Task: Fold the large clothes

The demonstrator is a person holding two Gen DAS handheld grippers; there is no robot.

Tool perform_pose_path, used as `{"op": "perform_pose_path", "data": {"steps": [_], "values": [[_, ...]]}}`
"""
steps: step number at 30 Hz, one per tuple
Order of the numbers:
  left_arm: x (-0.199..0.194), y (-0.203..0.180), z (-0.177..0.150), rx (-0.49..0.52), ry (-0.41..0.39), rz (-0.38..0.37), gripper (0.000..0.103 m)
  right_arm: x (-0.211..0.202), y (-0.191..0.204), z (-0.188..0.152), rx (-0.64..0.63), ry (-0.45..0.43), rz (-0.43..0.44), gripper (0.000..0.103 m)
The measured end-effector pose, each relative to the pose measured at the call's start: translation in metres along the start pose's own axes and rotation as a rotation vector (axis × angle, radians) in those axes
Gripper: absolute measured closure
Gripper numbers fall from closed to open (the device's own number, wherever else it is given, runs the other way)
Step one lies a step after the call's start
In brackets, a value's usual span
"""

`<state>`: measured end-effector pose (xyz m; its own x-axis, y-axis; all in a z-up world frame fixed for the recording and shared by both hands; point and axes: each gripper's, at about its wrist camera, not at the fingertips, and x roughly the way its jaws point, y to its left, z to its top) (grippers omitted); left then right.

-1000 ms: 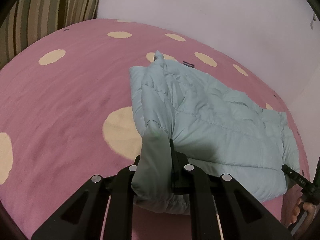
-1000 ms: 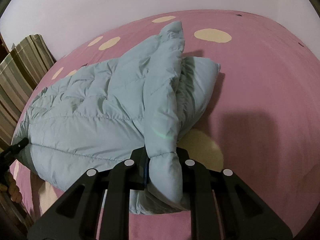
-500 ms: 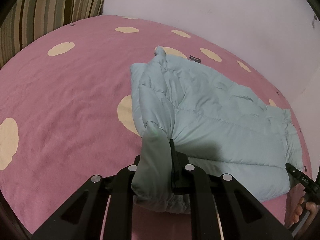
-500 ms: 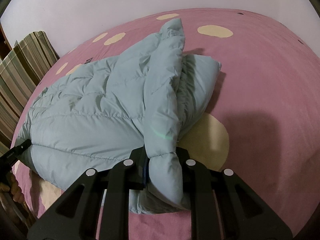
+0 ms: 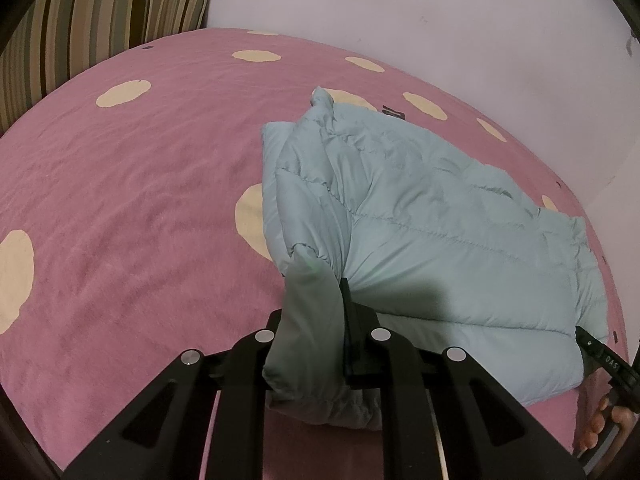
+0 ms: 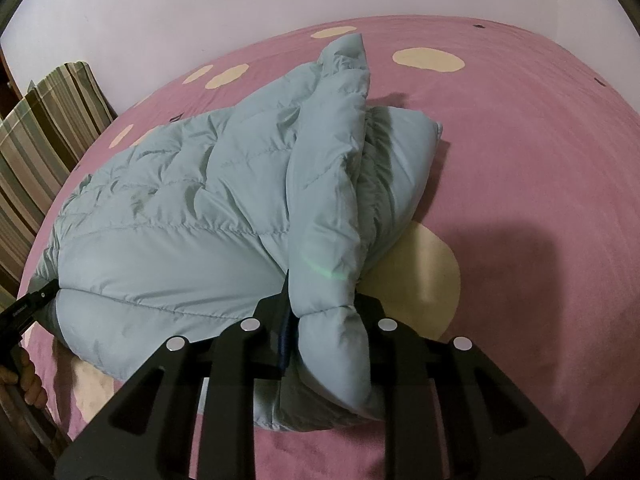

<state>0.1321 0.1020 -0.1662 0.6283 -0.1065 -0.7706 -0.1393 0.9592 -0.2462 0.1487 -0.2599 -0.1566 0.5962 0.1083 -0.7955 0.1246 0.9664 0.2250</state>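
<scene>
Pale mint-blue quilted puffer jacket lies partly folded on the pink fleece bed cover with cream dots, right of centre in the left wrist view, spreading from 12 down to 4 o'clock. In the right wrist view the jacket fills centre-left, with a raised ridge of fabric running up toward 12 o'clock.

Left claw: clenched on a bunched jacket edge, fabric wedged between the two black fingers and spilling out below them. Right claw: same, grasping a puffy rolled edge; a thin green light streak crosses the fabric just above the fingers.

Each claw shows in the other camera: the right one at 4 o'clock in the left wrist view, against the jacket's lower corner; the left one at 9 o'clock in the right wrist view.

Striped olive-and-brown pillow sits at 11 o'clock, off the jacket. Plain white wall behind the bed.
</scene>
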Motion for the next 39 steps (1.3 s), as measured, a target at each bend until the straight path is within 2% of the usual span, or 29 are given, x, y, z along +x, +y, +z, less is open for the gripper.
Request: {"op": "perform_pose_path", "data": {"steps": [26,39], "values": [[-0.0033,0.0053,-0.0015,-0.006,-0.001,-0.015,0.088,-0.0002,0.0065,-0.0004,-0.005,-0.004,-0.029,0.08],[-0.0052,0.0053,0.0015,0.003,0.019,-0.01,0.078,-0.0039,0.0012,0.0022,-0.002,-0.002,-0.044,0.068]]}}
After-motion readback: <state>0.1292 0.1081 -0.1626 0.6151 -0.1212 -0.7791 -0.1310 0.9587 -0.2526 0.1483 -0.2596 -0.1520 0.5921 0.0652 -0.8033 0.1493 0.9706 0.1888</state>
